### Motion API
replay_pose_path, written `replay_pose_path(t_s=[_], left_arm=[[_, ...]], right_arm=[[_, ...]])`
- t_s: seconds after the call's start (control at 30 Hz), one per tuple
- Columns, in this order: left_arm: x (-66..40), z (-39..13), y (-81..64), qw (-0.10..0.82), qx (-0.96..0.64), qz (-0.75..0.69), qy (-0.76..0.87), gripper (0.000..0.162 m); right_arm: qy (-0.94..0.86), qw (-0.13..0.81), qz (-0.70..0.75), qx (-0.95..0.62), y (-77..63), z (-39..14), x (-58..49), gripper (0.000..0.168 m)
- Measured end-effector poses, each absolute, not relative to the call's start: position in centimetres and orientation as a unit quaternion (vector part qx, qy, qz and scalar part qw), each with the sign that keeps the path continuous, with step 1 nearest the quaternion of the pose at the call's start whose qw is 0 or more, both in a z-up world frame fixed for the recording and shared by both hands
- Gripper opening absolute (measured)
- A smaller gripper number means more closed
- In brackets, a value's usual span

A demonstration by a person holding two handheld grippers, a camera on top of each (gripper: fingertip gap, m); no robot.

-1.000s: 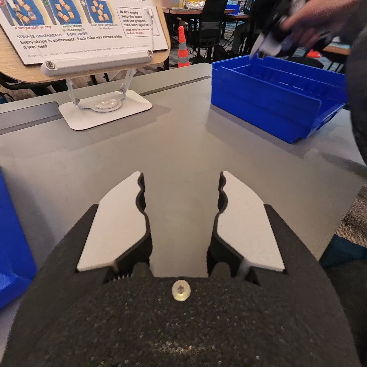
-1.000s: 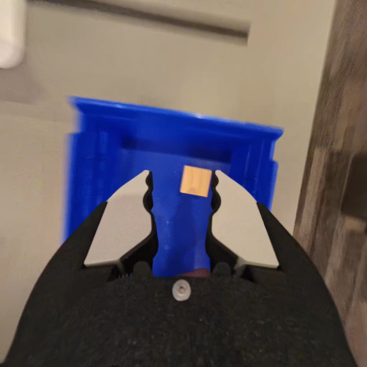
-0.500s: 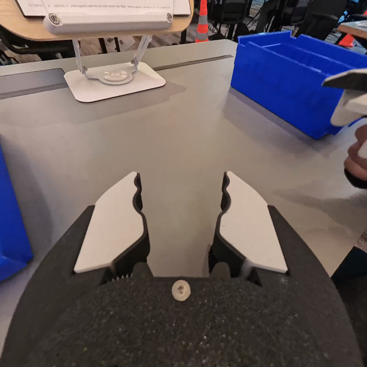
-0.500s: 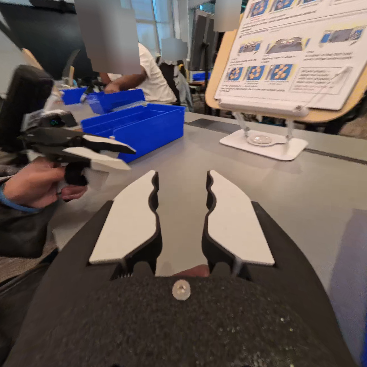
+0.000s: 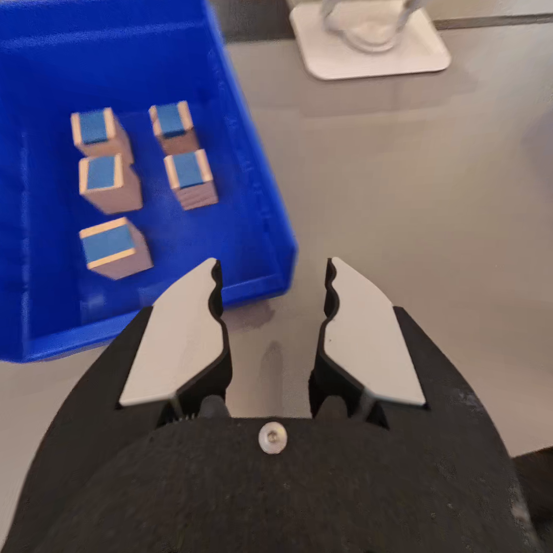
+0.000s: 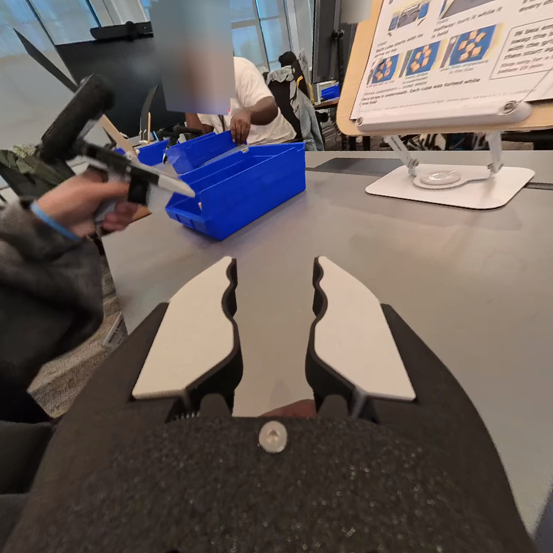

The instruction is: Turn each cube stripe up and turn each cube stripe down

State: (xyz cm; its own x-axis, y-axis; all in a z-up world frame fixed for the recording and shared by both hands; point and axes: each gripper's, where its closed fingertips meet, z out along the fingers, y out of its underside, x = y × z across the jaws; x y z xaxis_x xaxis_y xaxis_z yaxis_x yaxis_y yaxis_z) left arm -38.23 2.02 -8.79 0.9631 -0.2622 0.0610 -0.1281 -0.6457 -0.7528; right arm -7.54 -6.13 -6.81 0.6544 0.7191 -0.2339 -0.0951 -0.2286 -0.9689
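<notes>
In the left wrist view a blue bin [image 5: 257, 185] holds several wooden cubes, each with its blue stripe on top; the nearest cube [image 5: 112, 247] lies left of my fingers. My left gripper [image 5: 273, 263] is open and empty, looking down over the bin's near right corner and the grey table [image 5: 404, 209]. My right gripper [image 6: 273, 263] is open and empty, held level above the table. In the right wrist view the left gripper [image 6: 176, 187] shows at the left over that bin [image 6: 248, 191], held in a hand.
A white stand [image 6: 449, 185] carrying an instruction sheet sits at the back of the table; its base shows in the left wrist view [image 5: 371, 39]. Beyond the table a person in a white shirt [image 6: 254, 101] handles other blue bins [image 6: 149, 154]. The table edge and carpet lie at the left.
My left gripper swung left and tipped down, from facing the table and right bin to looking into the left bin with cubes. My right gripper left its bin and turned level.
</notes>
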Motion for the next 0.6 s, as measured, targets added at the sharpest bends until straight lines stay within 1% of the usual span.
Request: replay_pose_path(t_s=[0.03, 0.17, 0.27, 0.47, 0.53, 0.57, 0.6], left_arm=[[-39.9, -8.7, 2.9, 0.388, -0.913, -0.082, 0.091, 0.064], [-46.7, -10.1, 6.7, 0.323, -0.945, 0.016, 0.052, 0.063], [-48.7, -12.1, 8.6, 0.266, -0.964, 0.015, 0.02, 0.064], [-50.9, -14.9, 9.6, 0.201, -0.979, 0.041, -0.005, 0.069], [-50.8, -15.8, 9.6, 0.19, -0.981, 0.024, -0.012, 0.063], [-50.5, -16.3, 9.6, 0.182, -0.983, 0.012, -0.013, 0.055], [-50.6, -16.8, 9.4, 0.171, -0.985, 0.009, -0.015, 0.054]], right_arm=[[-0.231, 0.577, 0.349, -0.701, -6.3, -6.9, -7.9, 0.049], [-0.261, 0.576, 0.323, -0.705, -6.5, -7.3, -8.7, 0.049], [-0.268, 0.568, 0.307, -0.716, -6.4, -8.0, -8.8, 0.049], [-0.249, 0.548, 0.309, -0.736, -5.9, -8.8, -7.9, 0.048], [-0.24, 0.542, 0.325, -0.737, -5.8, -8.7, -7.7, 0.048], [-0.236, 0.538, 0.331, -0.738, -5.8, -8.7, -7.7, 0.048], [-0.233, 0.535, 0.337, -0.738, -5.8, -8.7, -7.7, 0.048]])
